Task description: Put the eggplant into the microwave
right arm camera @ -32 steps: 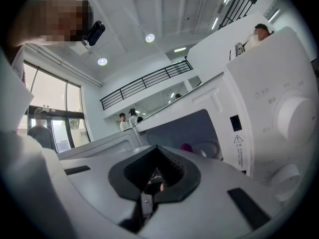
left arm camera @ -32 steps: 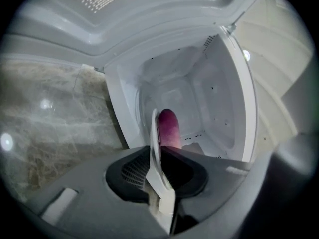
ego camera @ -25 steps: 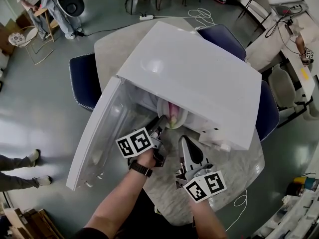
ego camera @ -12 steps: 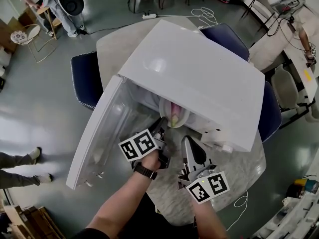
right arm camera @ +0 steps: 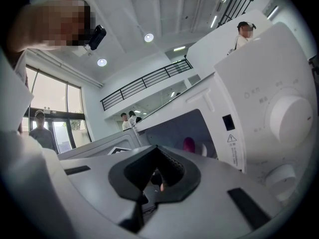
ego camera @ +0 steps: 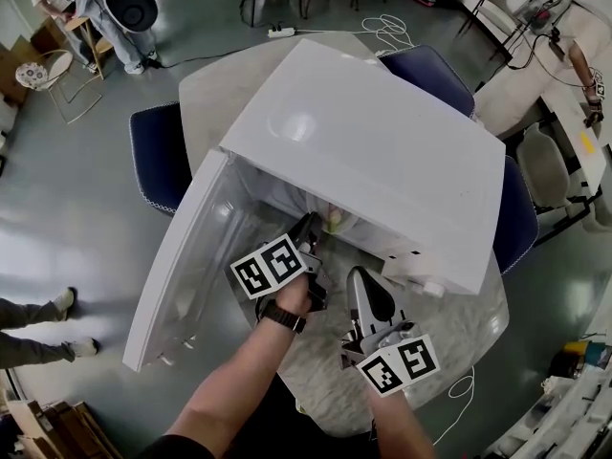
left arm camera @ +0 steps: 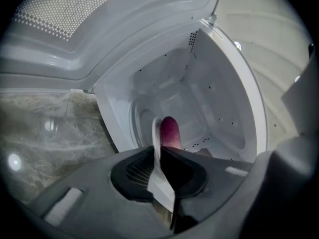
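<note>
The white microwave (ego camera: 363,151) stands on the marble table (ego camera: 449,338) with its door (ego camera: 186,256) swung open to the left. My left gripper (ego camera: 311,242) is at the cavity mouth, shut on the rim of a white plate (left arm camera: 155,146). On that plate lies the purple eggplant (left arm camera: 169,131), whose tip (ego camera: 333,220) pokes under the microwave's top edge. In the left gripper view the jaws (left arm camera: 160,158) pinch the plate with the cavity right ahead. My right gripper (ego camera: 363,295) hangs shut and empty in front of the control panel (right arm camera: 269,108); the eggplant (right arm camera: 189,144) shows past it.
Blue chairs (ego camera: 158,156) ring the table. People stand at the far left (ego camera: 96,8), and someone's feet (ego camera: 53,323) are on the floor at the left. A cable (ego camera: 464,385) lies at the table's near right. The open door blocks the left side.
My left gripper has pushed the plate with the eggplant further into the cavity, so less of the plate shows from above. The right gripper has stayed about where it was.
</note>
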